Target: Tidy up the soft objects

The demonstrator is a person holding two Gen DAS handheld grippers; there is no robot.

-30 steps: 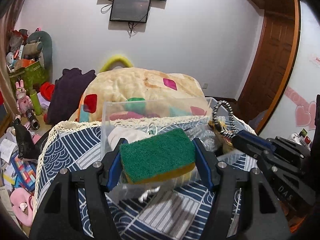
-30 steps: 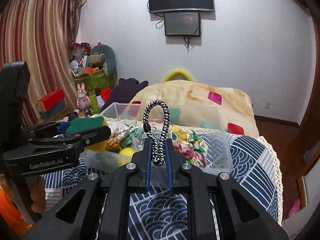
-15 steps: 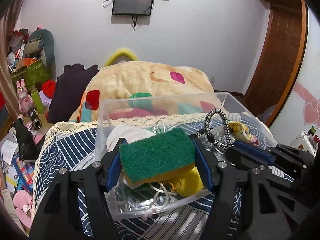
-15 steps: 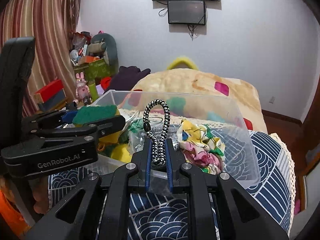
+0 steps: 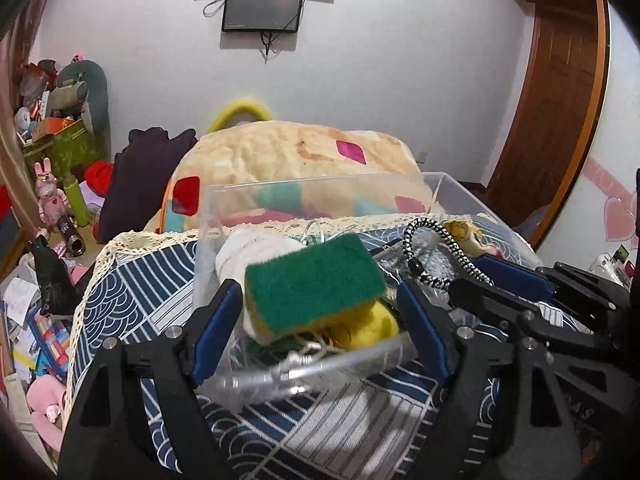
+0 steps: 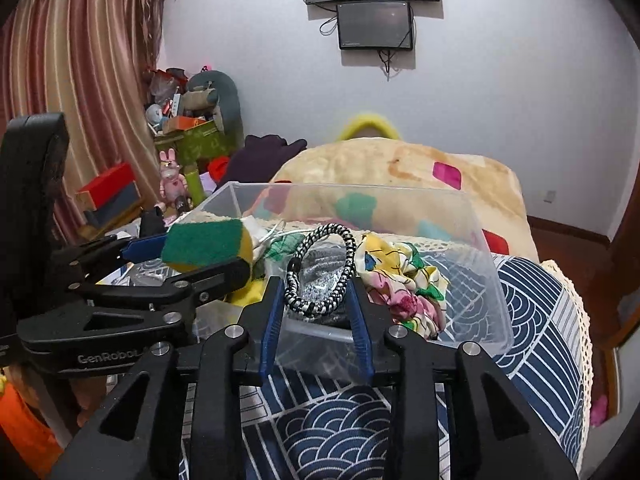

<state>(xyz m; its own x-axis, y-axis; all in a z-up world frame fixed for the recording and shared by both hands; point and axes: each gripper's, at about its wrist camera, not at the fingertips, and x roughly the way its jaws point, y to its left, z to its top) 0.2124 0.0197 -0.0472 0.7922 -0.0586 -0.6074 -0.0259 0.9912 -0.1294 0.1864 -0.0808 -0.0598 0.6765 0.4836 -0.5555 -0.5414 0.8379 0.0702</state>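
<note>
Left tongs (image 5: 320,316): reaching level over the near rim of the bin (image 5: 320,184), jaws standing wide, the pads looking clear of the sponge (image 5: 316,280) on both sides.
Sponge: green face up, yellow underneath, tilting over the pile inside the bin; whether it is resting on the pile is unclear.
Right tongs (image 6: 318,312): pointing into the bin beside the left tongs, jaws parted partway, the loop (image 6: 320,276) sitting between the blue pads; whether they are gripping it cannot be told.
Loop: black-and-white braided cord, arching up over grey cloth in the bin.
Bin: clear plastic, holding a floral cloth (image 6: 400,280), a white roll (image 5: 248,252) and yellow pieces.
Surface: bin sitting on a navy wave-patterned cover (image 6: 536,304) with lace trim.
Room: beige blanket (image 6: 400,168) behind, two screens (image 6: 374,24) on the white wall, striped curtain (image 6: 80,80) at left, wooden door (image 5: 560,120) at right.
</note>
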